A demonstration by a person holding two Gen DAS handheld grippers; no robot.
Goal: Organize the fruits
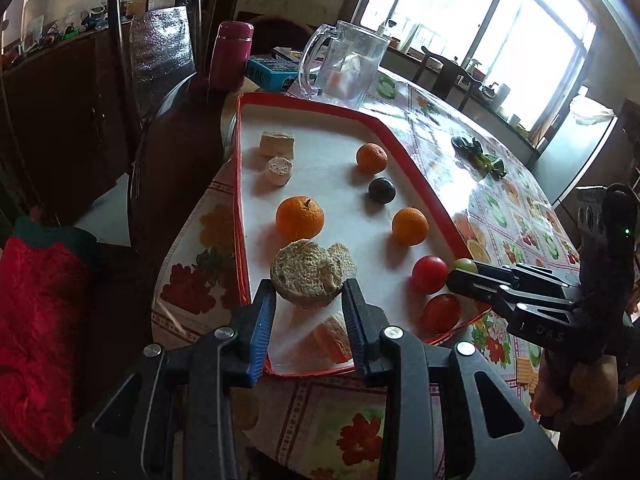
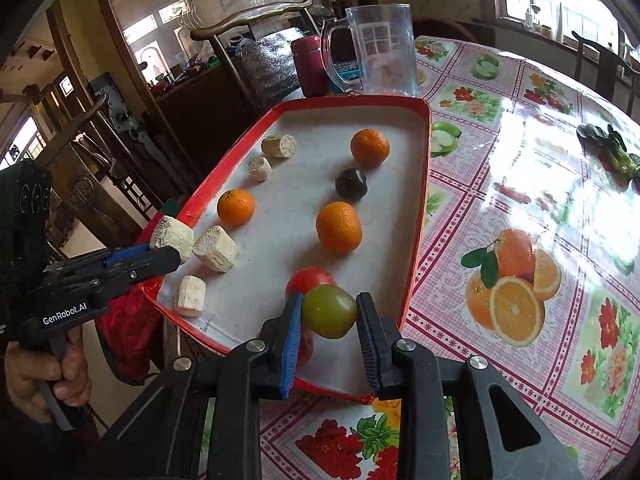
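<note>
A red-rimmed white tray (image 1: 420,176) (image 2: 420,208) holds three oranges (image 1: 300,218) (image 2: 339,227), a dark round fruit (image 1: 381,190) (image 2: 351,184), two red tomatoes (image 1: 429,274) (image 2: 310,278) and several pale bread pieces (image 2: 215,249). My left gripper (image 1: 308,286) (image 2: 168,246) is shut on a round bread piece (image 1: 306,274) (image 2: 172,236) over the tray's near left part. My right gripper (image 2: 329,310) (image 1: 460,270) is shut on a green fruit (image 2: 329,311) (image 1: 466,265), held over the tray's near right corner beside the tomatoes.
A clear plastic jug (image 1: 344,64) (image 2: 376,50), a maroon flask (image 1: 231,56) and a blue box (image 1: 272,72) stand behind the tray. Green leaves (image 1: 478,156) (image 2: 608,148) lie on the fruit-print tablecloth (image 2: 520,208). A wooden chair (image 1: 160,60) stands at the left.
</note>
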